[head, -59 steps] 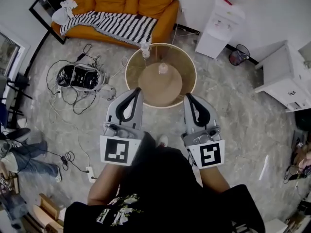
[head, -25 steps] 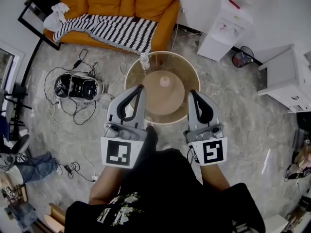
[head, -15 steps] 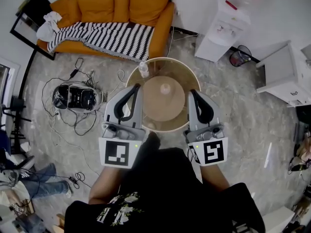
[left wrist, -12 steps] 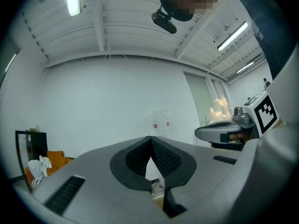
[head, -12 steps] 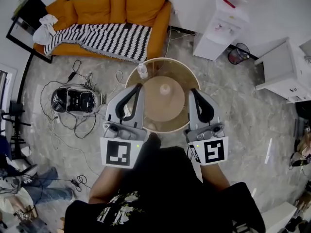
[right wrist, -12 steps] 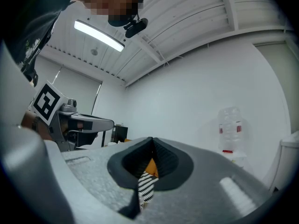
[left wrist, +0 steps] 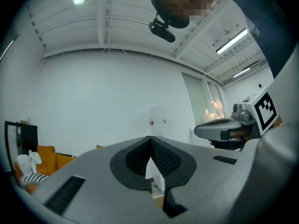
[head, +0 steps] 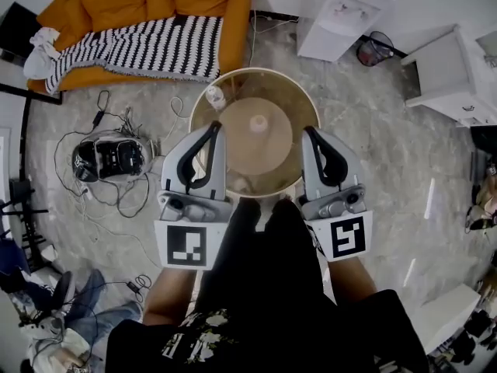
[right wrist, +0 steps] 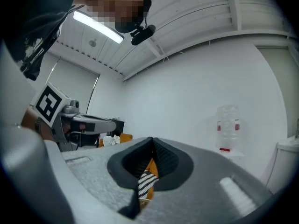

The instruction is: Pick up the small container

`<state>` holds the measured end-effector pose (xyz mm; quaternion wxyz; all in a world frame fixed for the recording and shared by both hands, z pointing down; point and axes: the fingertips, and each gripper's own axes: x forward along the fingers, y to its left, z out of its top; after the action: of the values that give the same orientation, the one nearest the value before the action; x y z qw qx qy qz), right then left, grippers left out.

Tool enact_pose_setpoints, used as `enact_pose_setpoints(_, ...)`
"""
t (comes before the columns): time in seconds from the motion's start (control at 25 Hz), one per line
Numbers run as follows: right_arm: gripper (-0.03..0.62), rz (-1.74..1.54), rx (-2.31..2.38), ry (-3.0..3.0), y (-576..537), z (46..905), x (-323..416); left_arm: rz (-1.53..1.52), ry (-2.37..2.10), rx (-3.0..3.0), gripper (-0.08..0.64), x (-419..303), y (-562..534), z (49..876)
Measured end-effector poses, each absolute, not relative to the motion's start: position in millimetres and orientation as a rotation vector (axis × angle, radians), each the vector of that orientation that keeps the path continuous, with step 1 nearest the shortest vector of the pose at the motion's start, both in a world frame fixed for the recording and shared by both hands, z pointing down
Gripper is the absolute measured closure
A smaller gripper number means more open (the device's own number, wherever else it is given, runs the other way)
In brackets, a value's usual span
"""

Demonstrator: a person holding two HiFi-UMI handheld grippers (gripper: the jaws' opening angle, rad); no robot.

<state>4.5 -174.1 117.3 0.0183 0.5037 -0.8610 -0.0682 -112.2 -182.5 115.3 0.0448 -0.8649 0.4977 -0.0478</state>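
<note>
A small pale container [head: 258,123] stands at the middle of the round table [head: 293,99], on its wooden centre disc. My left gripper [head: 215,126] and right gripper [head: 307,130] are held up side by side over the table's near edge, short of the container and on either side of it. Both are shut with nothing between the jaws. In the left gripper view the left gripper [left wrist: 150,138] points at the far wall, tips meeting. The right gripper [right wrist: 152,139] shows the same in its own view. The container is hidden in both gripper views.
A clear bottle [head: 214,96] stands on the table's glass ring at the far left. Behind are an orange sofa [head: 147,6] with a striped blanket [head: 144,45], a water dispenser [head: 342,10] and a white cabinet [head: 454,76]. An open case [head: 109,160] with cables lies on the floor at the left.
The person has stepped closer to the table, so it now lies nearer, between the two grippers' tips. Both grippers keep the same raised pose and stay shut.
</note>
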Motion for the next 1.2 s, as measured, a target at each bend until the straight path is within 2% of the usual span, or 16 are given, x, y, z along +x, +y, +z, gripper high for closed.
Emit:
enact_pose_setpoints(0.6, 0.595, -0.173, 1.384, -2.728, -234, 210, 46, -0.131, 1.659, -2.622, 0.554, -58, -236, 207)
enact_pose_setpoints(1.2, 0.594, -0.027, 1.288, -2.745, -279, 335, 28, -0.210, 1.782, -2.571, 0.554, -71, -282, 322)
